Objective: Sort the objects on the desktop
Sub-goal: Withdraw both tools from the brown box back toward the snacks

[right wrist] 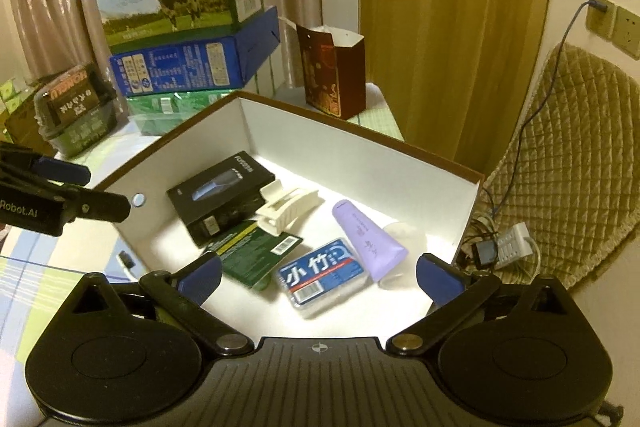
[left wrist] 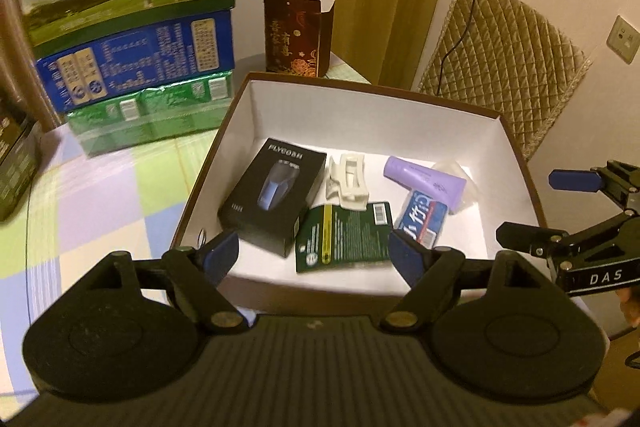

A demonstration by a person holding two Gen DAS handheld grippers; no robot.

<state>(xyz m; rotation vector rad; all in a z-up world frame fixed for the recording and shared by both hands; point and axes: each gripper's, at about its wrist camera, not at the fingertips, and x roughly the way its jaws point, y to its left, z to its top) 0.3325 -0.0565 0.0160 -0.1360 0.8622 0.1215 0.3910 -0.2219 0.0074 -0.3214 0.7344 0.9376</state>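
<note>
While both tongs, the left tongs [left wrist: 312, 251] and the right tongs [right wrist: 318, 273], are hanging released and empty above the box [right wrist: 360, 147], we are judging the sorting nearly done: the black carton [left wrist: 276, 199], tube [right wrist: 368, 243] and blue pack [right wrist: 324, 277] are lying inside, so we are backing away gently without bumping its wall.

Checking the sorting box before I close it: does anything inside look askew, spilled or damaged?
Nothing looks spilled or damaged. The items just lie loosely at mixed angles in the box: the white hair clip rests partly on the green card, next to the black shaver box, and the purple tube lies slanted beside the blue pack.
</note>
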